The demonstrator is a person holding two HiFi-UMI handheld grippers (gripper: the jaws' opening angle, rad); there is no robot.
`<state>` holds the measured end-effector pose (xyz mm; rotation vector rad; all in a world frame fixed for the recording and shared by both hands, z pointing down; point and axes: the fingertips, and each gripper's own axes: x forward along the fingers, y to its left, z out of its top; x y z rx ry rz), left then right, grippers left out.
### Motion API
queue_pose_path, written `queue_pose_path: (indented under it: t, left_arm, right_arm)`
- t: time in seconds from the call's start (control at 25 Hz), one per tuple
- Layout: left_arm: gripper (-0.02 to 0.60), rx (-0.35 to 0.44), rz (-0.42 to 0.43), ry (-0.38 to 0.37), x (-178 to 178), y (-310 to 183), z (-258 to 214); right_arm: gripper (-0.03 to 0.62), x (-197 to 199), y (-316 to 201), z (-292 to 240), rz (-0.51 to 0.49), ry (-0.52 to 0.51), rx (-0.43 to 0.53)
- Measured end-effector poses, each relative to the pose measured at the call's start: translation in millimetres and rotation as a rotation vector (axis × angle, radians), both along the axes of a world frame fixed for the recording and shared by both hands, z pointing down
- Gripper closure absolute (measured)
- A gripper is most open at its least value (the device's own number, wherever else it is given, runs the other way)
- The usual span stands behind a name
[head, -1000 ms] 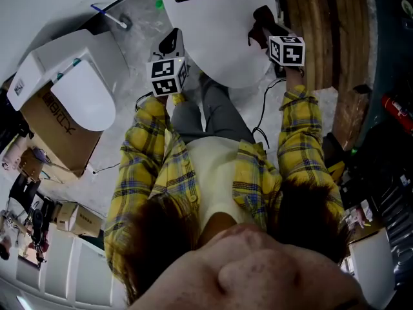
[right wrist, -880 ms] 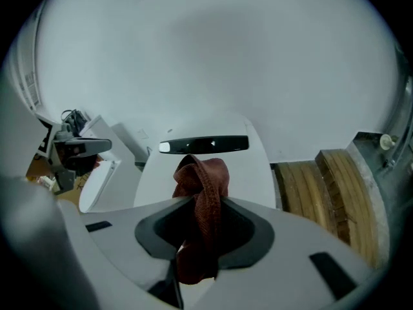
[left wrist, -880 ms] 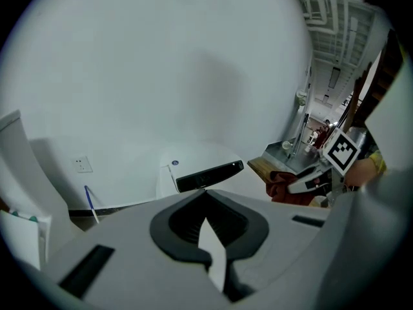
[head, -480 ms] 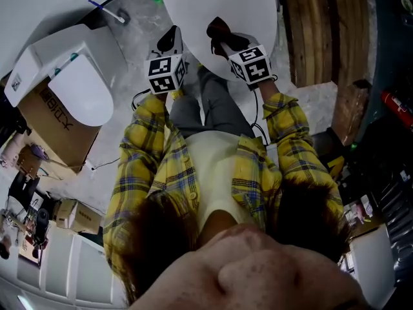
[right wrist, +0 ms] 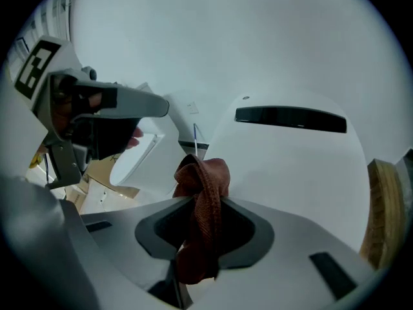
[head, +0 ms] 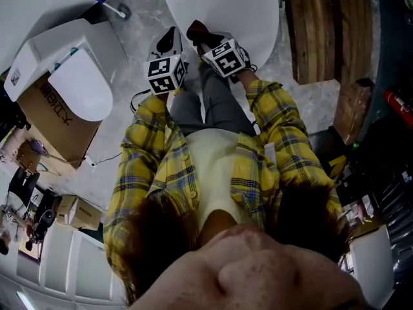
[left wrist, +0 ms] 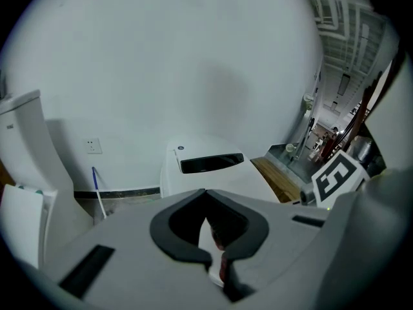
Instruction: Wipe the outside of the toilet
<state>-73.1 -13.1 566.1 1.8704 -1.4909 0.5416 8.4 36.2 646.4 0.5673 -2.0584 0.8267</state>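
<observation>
A white toilet [head: 226,8] with its lid down stands in front of me, its dark slot [right wrist: 290,118] visible in the right gripper view. My right gripper [head: 201,36] is shut on a reddish-brown cloth [right wrist: 201,212], which bunches up above the jaws near the toilet's front left edge. The cloth [head: 195,31] shows dark in the head view. My left gripper [head: 169,44] sits just left of the right one, near the toilet's front rim, its jaws closed together with nothing held. The toilet [left wrist: 206,173] lies ahead of it.
A second white toilet [head: 74,76] rests on a cardboard box [head: 48,118] at the left. A blue-handled brush [head: 106,6] leans by the wall. Wooden planks [head: 326,31] lie on the right. Cables [head: 261,118] run over the floor beside my legs.
My right gripper has swept left with the cloth, from the toilet's right side to its front left edge, ending next to the left gripper. The left gripper has stayed put.
</observation>
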Motion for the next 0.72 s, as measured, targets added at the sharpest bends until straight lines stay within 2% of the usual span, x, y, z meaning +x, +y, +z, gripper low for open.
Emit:
queue_pose_path:
  t: [0.16,0.32,0.72]
  left_arm:
    - [0.58,-0.017,0.018,-0.008,3,4,5]
    - [0.58,-0.018,0.033,-0.003,8,2,6]
    - [0.58,-0.019,0.073,0.005,19,-5,5]
  right_arm:
    - [0.471,-4,10,25,-0.077,0.045,-0.026]
    - [0.471,14,6,34,-0.096,0.078,-0.011]
    - [0.471,105,-27,37,0.037,0.169,0.025]
